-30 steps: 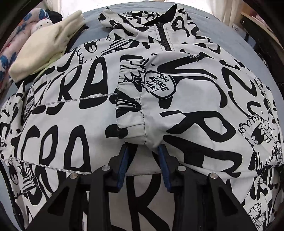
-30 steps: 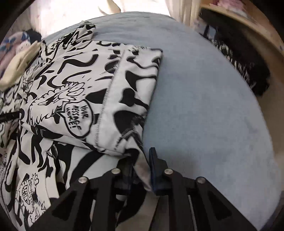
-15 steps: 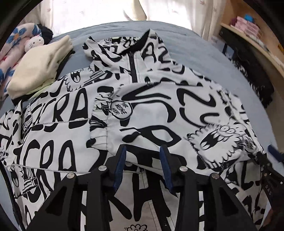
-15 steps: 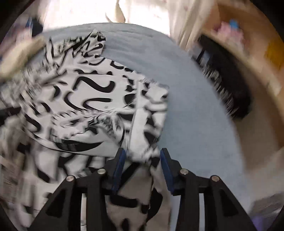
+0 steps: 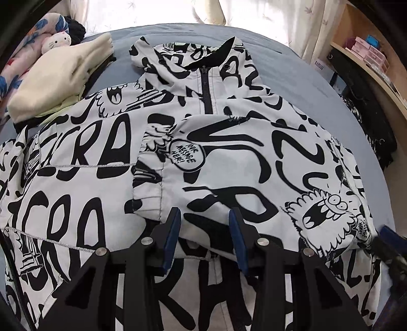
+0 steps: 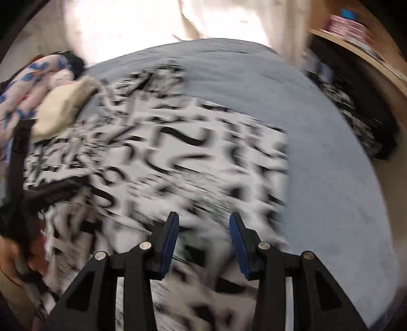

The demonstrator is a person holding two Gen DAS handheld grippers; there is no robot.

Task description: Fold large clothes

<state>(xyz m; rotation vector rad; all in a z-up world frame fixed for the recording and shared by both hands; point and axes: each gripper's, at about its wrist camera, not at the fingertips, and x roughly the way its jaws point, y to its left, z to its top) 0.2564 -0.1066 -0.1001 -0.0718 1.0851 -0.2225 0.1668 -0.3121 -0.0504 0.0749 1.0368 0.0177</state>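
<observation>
Left gripper (image 5: 204,226) at 6 o'clock of the left wrist view: jaws partly open, blue pads (image 5: 172,236) apart with a clear gap, nothing pinched; jacket fabric lies below and between them but the pads are not pressing it. Right gripper (image 6: 203,229) at 6 o'clock of its own view: jaws have just been opening, now partly open, nothing between the pads; the frame is motion-blurred, so fine detail is lost. Its blue tip also shows at 4 o'clock in the left view. The black-and-white graffiti-print jacket (image 5: 106,157) lies flat on the blue-grey bed (image 5: 300,84), filling the centre of the left view. 1 sleeve (image 5: 229,163) is folded across the chest, its cuff (image 5: 147,185) ending just past the left gripper's tips at roughly 11 o'clock from them, with the "your message here" bubble beside it. Zipper (image 5: 207,89) and black collar (image 5: 221,51) sit at 12 o'clock. Further out at 10 o'clock a cream folded garment (image 5: 58,79) touches the jacket's shoulder edge, then a white cat plush (image 5: 57,42) and a floral blanket (image 5: 23,51). At 2 o'clock, a wooden shelf (image 5: 368,68) with pink boxes (image 5: 368,51). Curtains (image 5: 152,12) close off the far end.
</observation>
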